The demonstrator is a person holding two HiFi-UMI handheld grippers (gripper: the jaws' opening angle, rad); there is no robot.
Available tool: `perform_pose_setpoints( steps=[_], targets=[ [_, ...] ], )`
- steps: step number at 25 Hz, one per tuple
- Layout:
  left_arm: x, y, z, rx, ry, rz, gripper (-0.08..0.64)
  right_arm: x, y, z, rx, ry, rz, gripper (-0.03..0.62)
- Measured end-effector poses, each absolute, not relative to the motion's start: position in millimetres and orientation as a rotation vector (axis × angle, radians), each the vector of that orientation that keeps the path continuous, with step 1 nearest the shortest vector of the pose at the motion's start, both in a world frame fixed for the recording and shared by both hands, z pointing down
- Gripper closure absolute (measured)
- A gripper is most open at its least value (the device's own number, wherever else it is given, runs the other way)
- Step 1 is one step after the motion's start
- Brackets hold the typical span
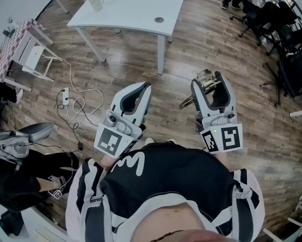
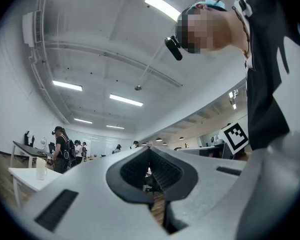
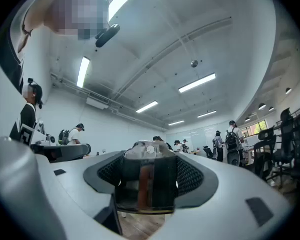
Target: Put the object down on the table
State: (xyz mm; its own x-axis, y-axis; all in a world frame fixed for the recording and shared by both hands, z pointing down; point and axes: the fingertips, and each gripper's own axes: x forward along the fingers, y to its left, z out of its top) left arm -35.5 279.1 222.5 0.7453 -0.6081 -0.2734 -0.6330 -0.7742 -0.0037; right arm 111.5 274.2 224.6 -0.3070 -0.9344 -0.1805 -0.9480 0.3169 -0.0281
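In the head view my right gripper [image 1: 211, 84] is shut on a clear glass vessel [image 1: 205, 76] with a brownish handle sticking out to its left. The right gripper view shows that vessel [image 3: 150, 184] filling the gap between the ribbed pads [image 3: 191, 176], lid uppermost. My left gripper [image 1: 140, 88] is shut with nothing in it, and its pads [image 2: 162, 171] meet at the tips. Both grippers hang close to my chest, above the wooden floor. The white table [image 1: 135, 9] stands well ahead of them, with a pale jug [image 1: 95, 0] near its left end.
A power strip with looped cables [image 1: 66, 97] lies on the floor to the left. Black office chairs [image 1: 287, 39] crowd the right side. A white folding rack [image 1: 27, 52] and a grey stool [image 1: 37, 131] stand at the left. People stand far off across the room.
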Motion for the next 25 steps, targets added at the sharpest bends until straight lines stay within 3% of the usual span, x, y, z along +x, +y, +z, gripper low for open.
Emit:
perform_pose_setpoints(
  steps=[13, 25],
  targets=[
    [-32.4, 282.6, 233.8, -2.885, 1.011, 0.369, 0.556, 109.3, 279.5, 231.0, -1.734, 2.404, 0.088, 0.291],
    [15.8, 301.8, 244.4, -2.876, 0.996, 0.417, 0.557, 157.0, 295.8, 238.2, -1.712, 2.4, 0.064, 0.291]
  ],
)
